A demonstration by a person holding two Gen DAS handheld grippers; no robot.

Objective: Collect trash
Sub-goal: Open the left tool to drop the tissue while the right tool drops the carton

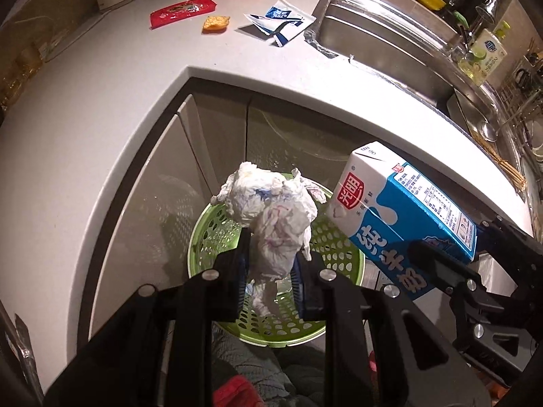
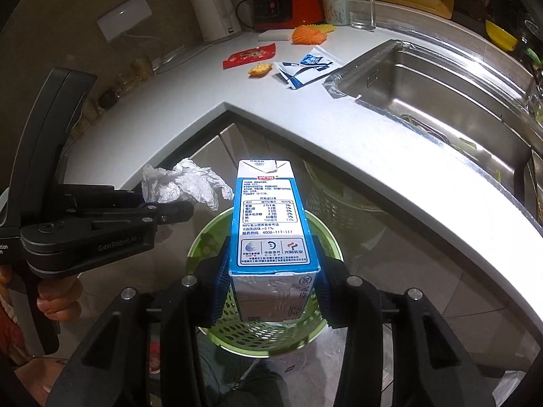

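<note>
Clamping crumpled paper and milk carton, both hand-held grippers overhang green basket.

the milk carton clamped in the right claw carries a nutrition table and "4008-117-117"; left of it, the left claw's body reads "genrobot.ai"
</note>
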